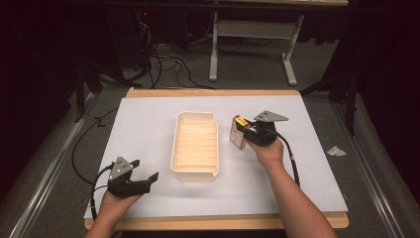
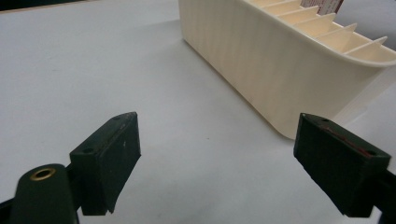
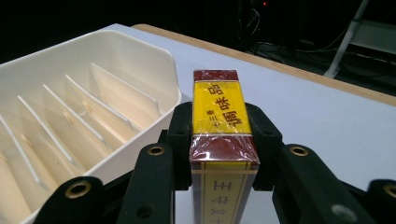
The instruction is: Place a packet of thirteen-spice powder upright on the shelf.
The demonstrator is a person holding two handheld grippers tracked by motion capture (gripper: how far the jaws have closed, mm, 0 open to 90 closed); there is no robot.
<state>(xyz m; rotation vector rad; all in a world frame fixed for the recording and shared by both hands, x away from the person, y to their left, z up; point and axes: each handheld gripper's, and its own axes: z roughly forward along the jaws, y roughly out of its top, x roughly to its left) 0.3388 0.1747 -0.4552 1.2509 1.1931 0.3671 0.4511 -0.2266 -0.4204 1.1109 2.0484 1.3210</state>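
A cream plastic bin (image 1: 195,145) with several slotted compartments stands in the middle of the white sheet. Just right of it my right gripper (image 1: 246,132) is shut on a red and yellow wrapped box (image 1: 238,132), held upright on its narrow end. In the right gripper view the box (image 3: 221,140) sits squarely between the two black pads, with the bin (image 3: 70,112) to its left. My left gripper (image 1: 144,174) rests at the front left of the sheet, open, with nothing between its fingers (image 2: 109,158). The bin's wall (image 2: 261,60) rises ahead of it.
The white sheet (image 1: 148,124) covers a wooden table top (image 1: 213,92). A crumpled scrap of paper (image 1: 336,150) lies on the floor to the right. Cables and a table frame (image 1: 252,44) stand behind the table.
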